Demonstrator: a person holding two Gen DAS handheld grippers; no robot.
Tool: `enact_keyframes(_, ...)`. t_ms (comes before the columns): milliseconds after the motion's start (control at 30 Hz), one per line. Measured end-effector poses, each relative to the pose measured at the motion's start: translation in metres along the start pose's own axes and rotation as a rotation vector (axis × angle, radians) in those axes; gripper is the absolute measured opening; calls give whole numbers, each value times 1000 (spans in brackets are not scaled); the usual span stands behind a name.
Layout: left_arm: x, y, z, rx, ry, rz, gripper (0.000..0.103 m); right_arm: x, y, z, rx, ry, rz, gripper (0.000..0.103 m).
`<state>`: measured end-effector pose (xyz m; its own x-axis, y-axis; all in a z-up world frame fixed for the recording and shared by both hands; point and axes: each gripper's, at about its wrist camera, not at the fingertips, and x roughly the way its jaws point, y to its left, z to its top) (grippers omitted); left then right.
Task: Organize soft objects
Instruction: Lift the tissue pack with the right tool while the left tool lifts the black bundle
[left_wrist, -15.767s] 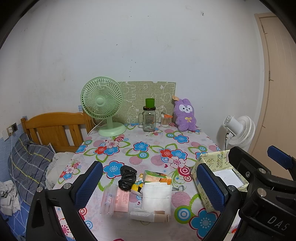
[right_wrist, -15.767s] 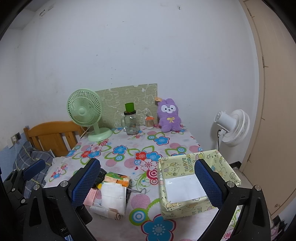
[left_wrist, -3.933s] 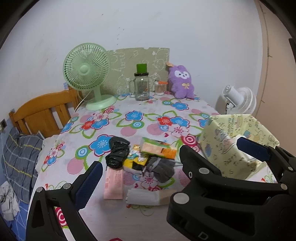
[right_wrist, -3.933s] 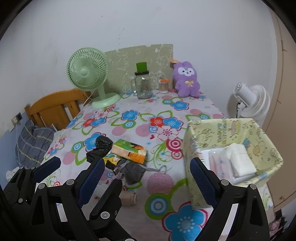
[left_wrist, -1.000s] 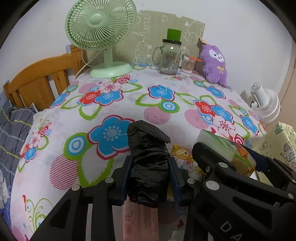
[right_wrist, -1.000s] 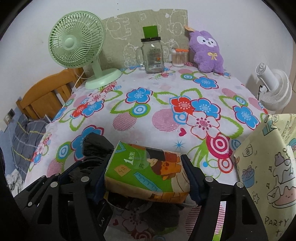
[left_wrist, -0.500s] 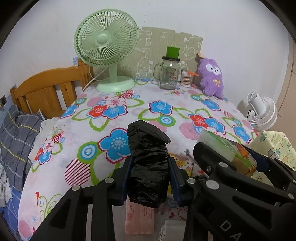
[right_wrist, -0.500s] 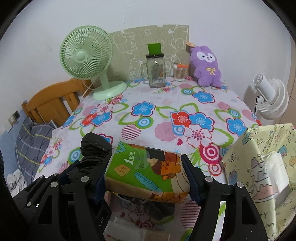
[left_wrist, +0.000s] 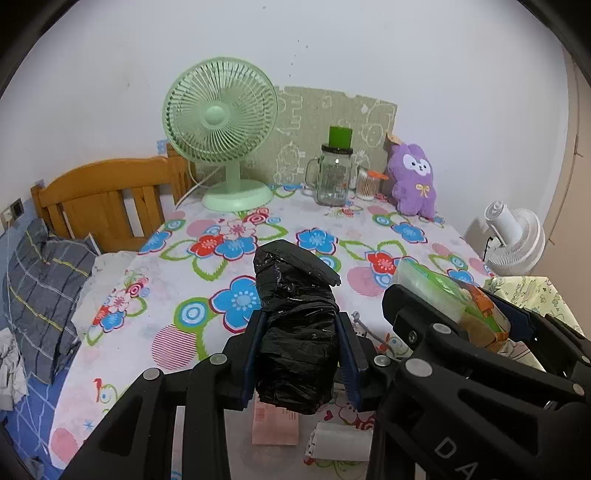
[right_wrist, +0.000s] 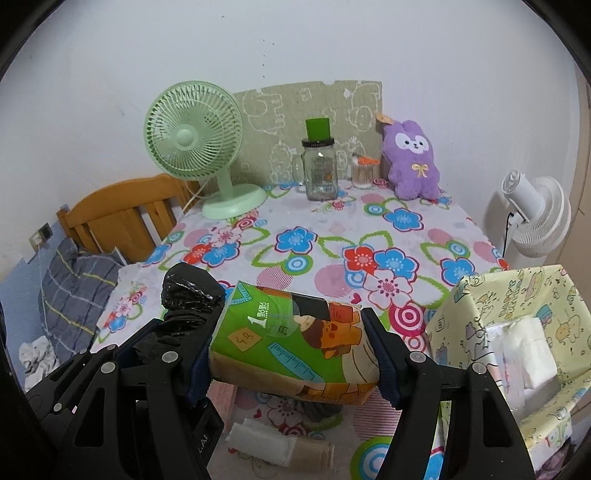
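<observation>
Your left gripper (left_wrist: 301, 350) is clamped on a roll of black plastic bags (left_wrist: 295, 325); both blue pads press its sides, and the roll's crumpled top sticks out ahead of the fingers. It's held clear above the table (left_wrist: 229, 291) with the flowered cloth.

Your right gripper (right_wrist: 291, 350) is clamped on a green and orange tissue pack (right_wrist: 291, 343), jaws fairly wide, pads on both short ends, pack lying crosswise between them. Also off the table. In the left wrist view the same pack sits to the right of the black roll, so your two grippers are side by side, close together.

Yellow cartoon-print box (right_wrist: 480, 332) stands at the right edge of the table, just right of the tissue pack. It already holds a white tissue pack (right_wrist: 524, 343).

On the table under the grippers: a pink packet (left_wrist: 275, 424) and a white roll (left_wrist: 340, 441) next to it. Something dark grey lies under the tissue pack in the right wrist view; can't tell what it is.

Far end of the table, well apart from your grippers: green desk fan (left_wrist: 221, 125), glass mug jar with green lid (left_wrist: 334, 175), small cotton swab jar (left_wrist: 367, 182), purple plush bunny (left_wrist: 415, 181). White floor fan (right_wrist: 535, 214) off the right side, wooden headboard (left_wrist: 103, 199) off the left.
</observation>
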<state>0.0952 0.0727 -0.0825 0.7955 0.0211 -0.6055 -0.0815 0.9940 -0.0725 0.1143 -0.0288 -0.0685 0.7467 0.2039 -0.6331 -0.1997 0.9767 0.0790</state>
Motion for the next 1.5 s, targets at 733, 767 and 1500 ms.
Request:
enact_keyframes(733,-52,-19,7,10,-94,9,38,-59,-4,8,-17,-98,6,74)
enact_keyframes(767,-53,-21,7,9,-96,11,38,-62,-6,9,-17,-100,3,74)
enact_keyframes(1500,-65,-84,6,76,-117,-43,38,-94,-65,9,-8,-122,-78,74)
